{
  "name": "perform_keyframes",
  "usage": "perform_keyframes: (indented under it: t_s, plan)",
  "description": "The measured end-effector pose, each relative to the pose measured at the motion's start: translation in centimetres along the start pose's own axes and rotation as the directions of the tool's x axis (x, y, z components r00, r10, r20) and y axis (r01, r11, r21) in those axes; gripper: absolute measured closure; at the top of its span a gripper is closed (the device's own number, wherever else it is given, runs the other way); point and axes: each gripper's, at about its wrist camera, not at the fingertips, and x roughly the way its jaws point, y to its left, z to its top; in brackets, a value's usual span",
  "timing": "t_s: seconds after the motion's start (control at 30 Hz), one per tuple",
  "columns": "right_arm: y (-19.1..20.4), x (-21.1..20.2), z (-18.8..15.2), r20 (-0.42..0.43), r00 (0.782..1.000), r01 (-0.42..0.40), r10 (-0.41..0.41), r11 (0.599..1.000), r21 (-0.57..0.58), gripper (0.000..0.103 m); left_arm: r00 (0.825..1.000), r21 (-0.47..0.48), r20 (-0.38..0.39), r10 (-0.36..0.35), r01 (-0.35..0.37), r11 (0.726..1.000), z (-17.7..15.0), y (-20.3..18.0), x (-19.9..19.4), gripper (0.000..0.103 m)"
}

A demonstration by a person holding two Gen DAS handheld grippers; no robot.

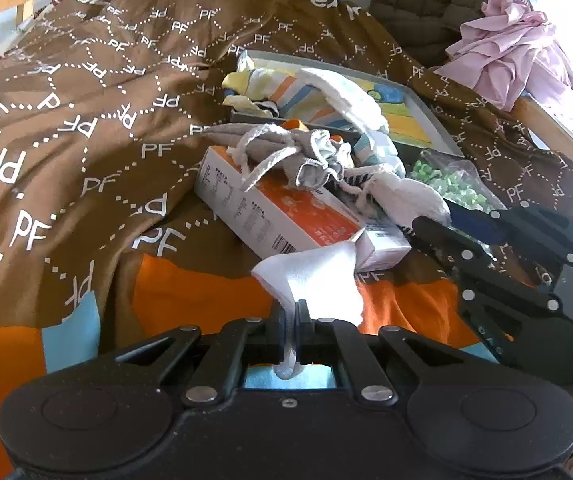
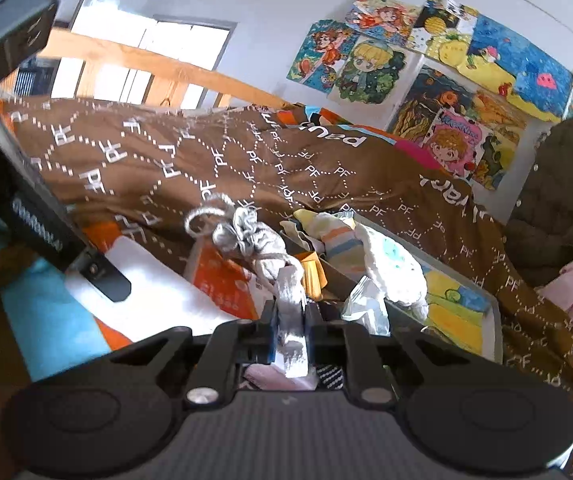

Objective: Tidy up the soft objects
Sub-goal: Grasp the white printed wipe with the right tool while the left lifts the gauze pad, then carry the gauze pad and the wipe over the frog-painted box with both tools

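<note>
My left gripper (image 1: 296,314) is shut on a white sock (image 1: 314,280) that hangs out over the bedspread. In the right wrist view my right gripper (image 2: 290,320) is shut on a grey knitted sock (image 2: 270,256) with a loose cord. The sock stretches back to a tangle of socks (image 1: 286,152) lying on an orange and white carton (image 1: 286,220). The right gripper (image 1: 458,220) also shows at the right of the left wrist view, beside the pile. One of the left gripper's fingers (image 2: 106,284) lies over the white sock (image 2: 158,292).
A grey tray (image 1: 426,100) behind the carton holds striped and white socks. A bag of green beads (image 1: 450,184) lies to its right. The brown "PF" bedspread (image 1: 86,100) covers the bed. A pink cloth (image 1: 514,64) and a quilted jacket (image 1: 426,0) sit at the far right.
</note>
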Motion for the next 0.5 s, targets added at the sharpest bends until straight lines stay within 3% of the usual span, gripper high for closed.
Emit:
perform_keyframes:
  t_s: [0.3,0.5]
  plan:
    - [-3.2,-2.0,0.8,0.002,1.0,-0.023,0.023,0.978,0.209,0.089,1.0,0.003,0.008,0.005,-0.005,1.0,-1.5,-0.8,-1.4,0.099]
    - [-4.8,-2.3,0.7,0.047,0.997,-0.066,0.055,0.957,0.283,0.089,0.999,0.004,0.04,0.009,-0.009,1.0,-1.2,-1.0,-1.9,0.1]
